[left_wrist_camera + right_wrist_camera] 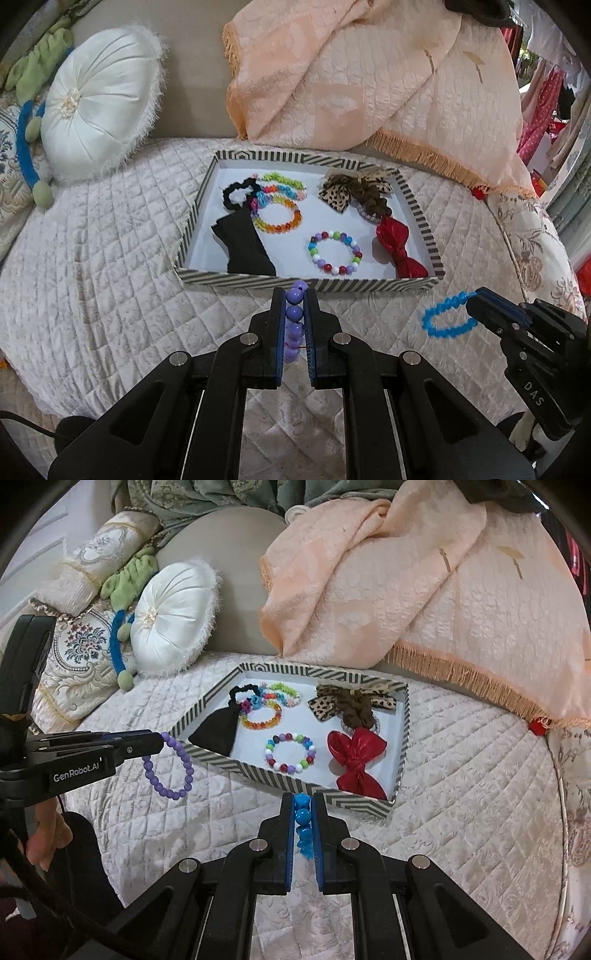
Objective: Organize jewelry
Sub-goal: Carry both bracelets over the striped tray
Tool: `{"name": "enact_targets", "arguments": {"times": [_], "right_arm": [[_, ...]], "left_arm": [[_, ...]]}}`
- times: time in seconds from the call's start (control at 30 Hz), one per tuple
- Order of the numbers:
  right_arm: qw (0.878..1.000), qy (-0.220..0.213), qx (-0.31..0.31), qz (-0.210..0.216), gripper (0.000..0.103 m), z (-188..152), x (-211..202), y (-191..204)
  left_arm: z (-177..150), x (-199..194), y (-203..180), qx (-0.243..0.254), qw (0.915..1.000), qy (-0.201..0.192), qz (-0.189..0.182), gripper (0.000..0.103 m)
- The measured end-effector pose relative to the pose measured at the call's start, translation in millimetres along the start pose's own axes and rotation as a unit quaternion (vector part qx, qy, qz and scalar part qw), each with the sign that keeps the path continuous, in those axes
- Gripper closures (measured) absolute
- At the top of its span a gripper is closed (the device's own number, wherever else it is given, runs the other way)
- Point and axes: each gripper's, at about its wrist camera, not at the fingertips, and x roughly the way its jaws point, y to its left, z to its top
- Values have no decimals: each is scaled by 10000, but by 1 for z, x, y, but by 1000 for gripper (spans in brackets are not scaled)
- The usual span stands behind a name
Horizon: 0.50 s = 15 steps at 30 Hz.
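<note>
My left gripper (295,295) is shut on a purple bead bracelet (294,314), which hangs as a loop (170,766) from its tips (160,740) in the right wrist view. My right gripper (303,801) is shut on a blue bead bracelet (302,818); the left wrist view shows that loop (445,319) dangling from its tips (472,299). Both hover above the quilt, just in front of the striped tray (314,284) (295,781). Inside lie a multicolour bead bracelet (335,252) (290,752), a rainbow bracelet (277,218), black scrunchie (236,192), black bow (245,247), leopard bow (338,190) and red bow (399,249) (356,762).
The tray rests on a quilted cream cushion (110,240). A round white pillow (99,99) (171,627) and a green-and-blue plush toy (123,590) sit at the back left. A peach fringed throw (388,85) (424,590) drapes behind the tray. A person's hand (48,834) holds the left gripper.
</note>
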Motion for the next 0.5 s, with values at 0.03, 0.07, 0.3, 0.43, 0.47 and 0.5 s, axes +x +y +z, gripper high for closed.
{"name": "enact_targets", "arguments": {"times": [0.03, 0.07, 0.3, 0.43, 0.47, 0.5], "right_arm": [[10000, -12, -6, 3, 95, 1, -1, 1], [10000, -30, -6, 13, 95, 4, -2, 1], [9999, -90, -93, 3, 95, 16, -4, 6], [9999, -105, -116, 10, 95, 22, -3, 7], [9999, -105, -120, 13, 95, 23, -2, 7], [9999, -106, -127, 16, 95, 25, -1, 7]], "left_arm": [[2, -2, 1, -1, 10000, -21, 6, 95], [3, -3, 1, 0, 10000, -40, 7, 95], [15, -10, 7, -11, 9999, -135, 53, 95], [23, -11, 13, -73, 9998, -168, 89, 95], [25, -11, 14, -78, 9997, -185, 106, 95], [27, -11, 15, -75, 9997, -199, 123, 95]]}}
